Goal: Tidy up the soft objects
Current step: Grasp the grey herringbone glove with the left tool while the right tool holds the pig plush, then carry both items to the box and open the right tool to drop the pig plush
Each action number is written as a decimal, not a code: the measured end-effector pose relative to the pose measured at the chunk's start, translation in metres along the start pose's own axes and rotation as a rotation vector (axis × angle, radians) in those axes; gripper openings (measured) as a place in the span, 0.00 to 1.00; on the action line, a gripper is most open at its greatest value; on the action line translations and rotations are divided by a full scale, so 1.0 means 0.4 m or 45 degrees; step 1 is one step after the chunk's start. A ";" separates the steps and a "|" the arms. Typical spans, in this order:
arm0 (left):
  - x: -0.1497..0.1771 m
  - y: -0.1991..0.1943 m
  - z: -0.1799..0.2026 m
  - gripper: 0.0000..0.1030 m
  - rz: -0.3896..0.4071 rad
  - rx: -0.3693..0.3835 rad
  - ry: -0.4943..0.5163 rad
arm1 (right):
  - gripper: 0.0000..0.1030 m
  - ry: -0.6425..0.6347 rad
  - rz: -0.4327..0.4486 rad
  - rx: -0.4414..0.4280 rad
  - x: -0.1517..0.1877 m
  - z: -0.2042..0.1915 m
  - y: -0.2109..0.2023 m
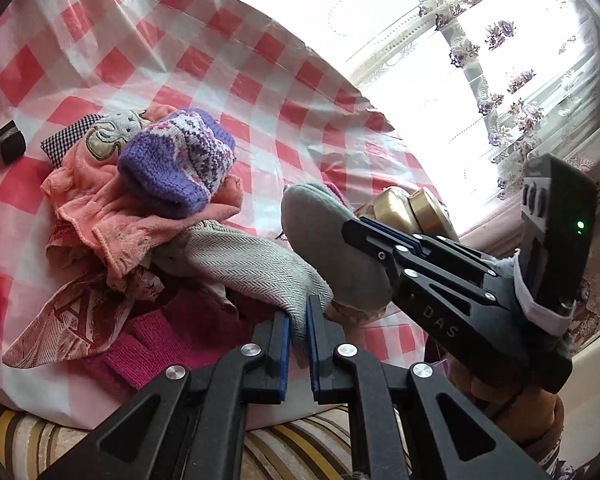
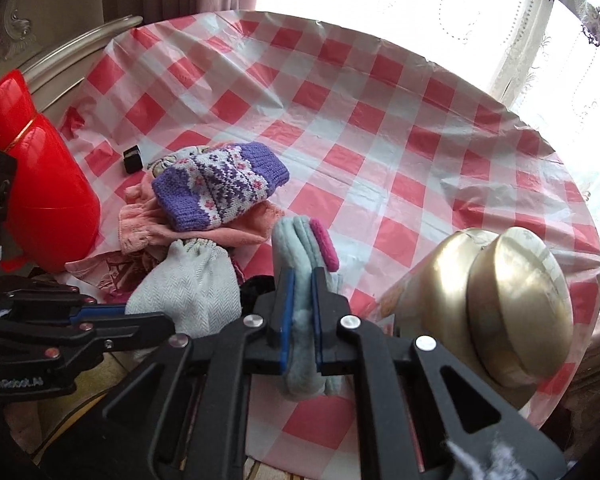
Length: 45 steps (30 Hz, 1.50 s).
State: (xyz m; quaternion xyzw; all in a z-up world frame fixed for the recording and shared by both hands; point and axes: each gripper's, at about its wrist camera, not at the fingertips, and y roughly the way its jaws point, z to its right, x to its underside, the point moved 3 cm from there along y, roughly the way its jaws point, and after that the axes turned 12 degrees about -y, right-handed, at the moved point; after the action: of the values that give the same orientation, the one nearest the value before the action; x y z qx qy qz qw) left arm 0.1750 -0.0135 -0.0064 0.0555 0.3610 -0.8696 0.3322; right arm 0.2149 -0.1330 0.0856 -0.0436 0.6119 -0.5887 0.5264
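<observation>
Left claw (image 1: 298,322) clamped on herringbone cloth (image 1: 252,264); right claw (image 2: 303,300) pinching grey sock (image 2: 296,240). Risk: dragging heap off near counter edge, cloth being partly buried.

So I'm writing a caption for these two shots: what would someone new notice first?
Probably the red-and-white checked tablecloth that fills both views, with a heap of soft things at its near left, topped by a purple patterned knit hat. Next, the two black grippers: the left gripper is clamped on a pale herringbone cloth, the right gripper on a grey fleece sock. A glossy red container stands at the far left.
</observation>
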 end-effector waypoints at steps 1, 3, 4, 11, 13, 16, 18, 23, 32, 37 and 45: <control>0.000 -0.002 0.003 0.08 -0.010 0.014 -0.005 | 0.10 0.006 0.013 -0.002 0.005 -0.001 -0.019; 0.007 0.002 -0.003 0.11 -0.046 0.000 -0.016 | 0.10 0.025 0.036 -0.009 0.020 0.000 -0.058; 0.011 0.005 -0.011 0.11 -0.066 -0.024 -0.032 | 0.10 0.031 0.044 -0.012 0.030 -0.002 -0.077; -0.005 0.050 -0.040 0.11 -0.112 -0.097 -0.110 | 0.10 0.078 0.067 0.009 0.141 -0.004 -0.209; -0.015 0.061 -0.033 0.09 -0.108 -0.107 -0.105 | 0.10 0.107 0.061 0.029 0.187 0.010 -0.243; -0.019 0.044 0.007 0.08 -0.057 -0.120 -0.042 | 0.10 0.182 0.035 0.068 0.269 0.048 -0.284; -0.020 0.021 0.038 0.08 -0.025 -0.107 -0.008 | 0.10 0.233 0.017 0.095 0.326 0.073 -0.309; -0.025 -0.046 0.127 0.08 0.072 -0.038 0.082 | 0.10 0.350 -0.011 0.156 0.459 0.129 -0.372; 0.072 -0.079 0.301 0.07 0.053 0.083 0.229 | 0.10 0.522 -0.096 0.280 0.682 0.208 -0.459; 0.145 -0.058 0.385 0.07 -0.020 0.141 0.299 | 0.10 0.617 -0.167 0.325 0.801 0.238 -0.477; 0.259 0.019 0.461 0.07 -0.175 0.166 0.378 | 0.10 0.680 -0.281 0.405 0.908 0.283 -0.435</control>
State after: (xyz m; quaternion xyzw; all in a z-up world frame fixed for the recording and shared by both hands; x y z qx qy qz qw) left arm 0.1261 -0.1959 0.0895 0.1801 0.3517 -0.8941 0.2107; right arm 0.0345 -0.5067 0.0318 0.1291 0.6204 -0.7209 0.2805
